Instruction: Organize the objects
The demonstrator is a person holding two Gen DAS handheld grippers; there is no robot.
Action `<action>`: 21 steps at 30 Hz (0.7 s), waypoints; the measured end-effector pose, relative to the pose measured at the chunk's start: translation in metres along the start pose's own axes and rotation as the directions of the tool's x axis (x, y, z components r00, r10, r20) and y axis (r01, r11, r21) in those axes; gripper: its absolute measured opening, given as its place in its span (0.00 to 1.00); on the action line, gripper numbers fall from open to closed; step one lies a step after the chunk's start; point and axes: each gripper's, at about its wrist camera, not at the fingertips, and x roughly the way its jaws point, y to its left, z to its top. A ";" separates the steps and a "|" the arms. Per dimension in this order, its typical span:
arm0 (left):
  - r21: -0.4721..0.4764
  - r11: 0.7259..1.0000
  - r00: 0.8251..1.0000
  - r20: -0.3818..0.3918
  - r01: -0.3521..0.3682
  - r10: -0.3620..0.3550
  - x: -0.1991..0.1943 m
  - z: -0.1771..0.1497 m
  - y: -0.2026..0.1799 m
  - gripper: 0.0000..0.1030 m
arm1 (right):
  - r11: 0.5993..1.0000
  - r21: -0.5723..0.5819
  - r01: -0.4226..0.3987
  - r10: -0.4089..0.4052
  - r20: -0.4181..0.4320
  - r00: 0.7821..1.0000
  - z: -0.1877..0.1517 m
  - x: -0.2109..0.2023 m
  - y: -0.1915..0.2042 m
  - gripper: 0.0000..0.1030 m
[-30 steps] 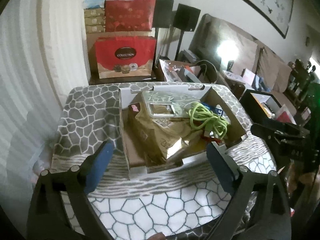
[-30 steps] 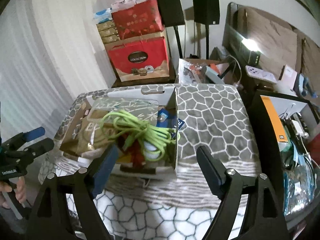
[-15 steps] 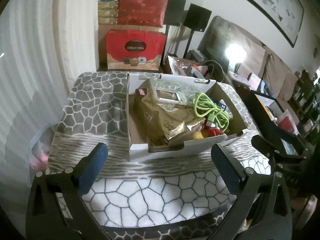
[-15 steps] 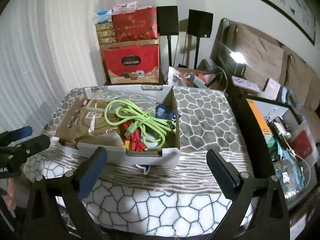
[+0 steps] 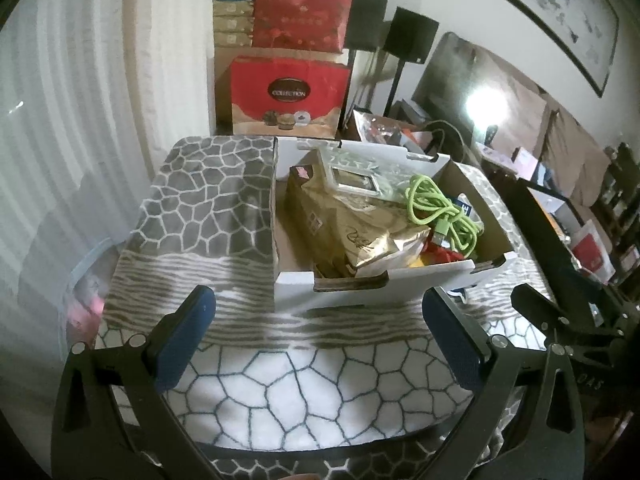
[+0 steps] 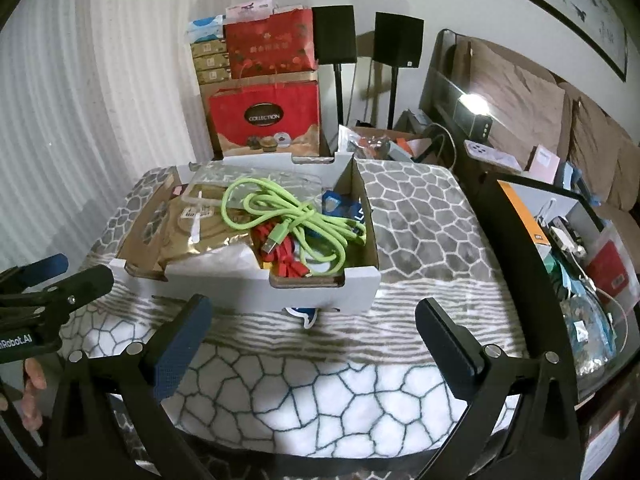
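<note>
A: Left wrist view first. What shows?

B: The left hand-held gripper hangs spread wide and empty above the patterned table, short of the white cardboard box. In the box lie a gold bag, a clear packet behind it and a coiled green cable. The cloth around the box looks bare.

A: And the right wrist view?

B: The right hand-held gripper is also wide apart, gripping nothing, in front of the same box. The green cable sits over a red cable, with a blue packet by the right wall. Something blue and white pokes out under the front edge; I cannot tell what.

A: So sorting is finished, or about to be unpacked?

B: Either fits. If anything gets lifted, I'd judge the tangled cables will drag each other, so pinch one coil at its bunched middle and steady the box with the other side.
</note>
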 end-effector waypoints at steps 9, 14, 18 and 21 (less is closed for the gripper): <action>0.007 1.000 1.000 0.014 -0.017 0.017 -0.003 0.001 -0.001 1.00 | 1.000 -0.001 0.021 -0.021 0.008 1.000 0.001 -0.003 -0.001 1.00; 0.006 1.000 1.000 0.015 -0.013 0.013 -0.004 0.002 -0.001 1.00 | 1.000 -0.001 0.021 -0.021 0.009 1.000 0.001 -0.003 0.000 1.00; 0.004 1.000 1.000 0.016 -0.013 0.013 -0.005 0.002 -0.002 1.00 | 1.000 0.000 0.018 -0.018 0.014 1.000 0.002 -0.006 -0.001 1.00; 0.006 1.000 1.000 0.016 -0.018 0.018 -0.005 0.003 -0.002 1.00 | 1.000 -0.003 0.020 -0.020 0.016 1.000 0.003 -0.006 -0.001 1.00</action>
